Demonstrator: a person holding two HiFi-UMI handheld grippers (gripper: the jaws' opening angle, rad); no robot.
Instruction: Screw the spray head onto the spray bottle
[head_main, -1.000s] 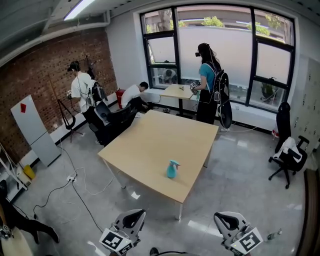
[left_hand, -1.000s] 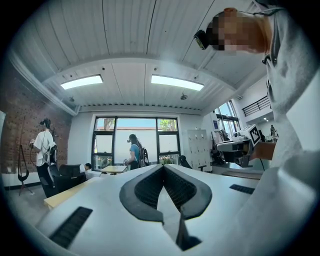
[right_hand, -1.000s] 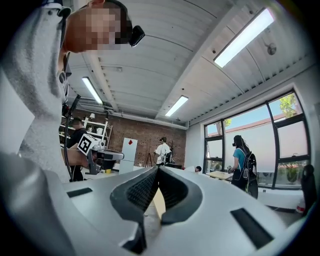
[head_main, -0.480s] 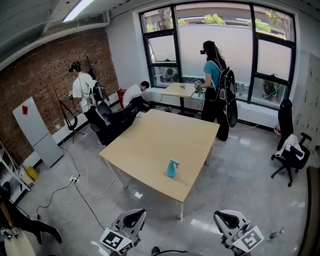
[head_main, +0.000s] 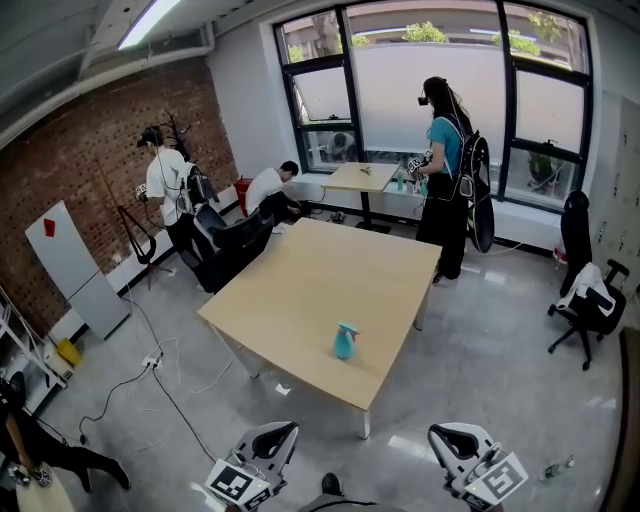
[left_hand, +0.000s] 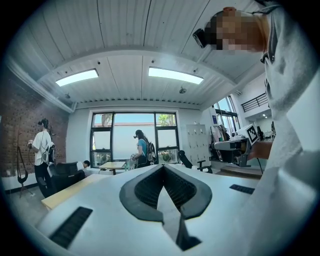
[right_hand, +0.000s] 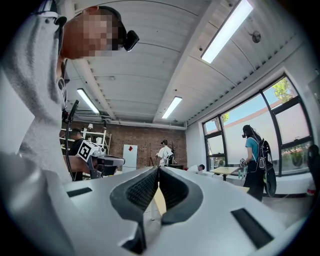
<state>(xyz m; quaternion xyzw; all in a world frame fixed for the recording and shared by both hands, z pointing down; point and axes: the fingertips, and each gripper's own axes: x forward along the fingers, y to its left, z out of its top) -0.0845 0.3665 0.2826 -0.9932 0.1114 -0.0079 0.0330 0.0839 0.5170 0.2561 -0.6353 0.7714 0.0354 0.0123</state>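
Note:
A teal spray bottle (head_main: 345, 340) stands upright near the front edge of the wooden table (head_main: 300, 290), with a spray head on top; it is too small to see how the head sits. Both grippers hang low at the bottom of the head view, well short of the table. My left gripper (head_main: 276, 431) is shut and empty; in the left gripper view its pads (left_hand: 162, 167) meet with nothing between them. My right gripper (head_main: 452, 434) is also shut and empty, its pads (right_hand: 157, 170) pressed together. The bottle does not show in either gripper view.
A person with a backpack (head_main: 447, 190) stands by a small table (head_main: 358, 180) at the window. Another person (head_main: 165, 190) stands at the brick wall; a third (head_main: 270, 188) crouches beyond the table. An office chair (head_main: 585, 300) is at the right, cables (head_main: 150, 365) on the floor at the left.
The head view has drifted slightly and both grippers have shifted a little at the frame's bottom. The person at the window has stepped to the right. The bottle has not moved.

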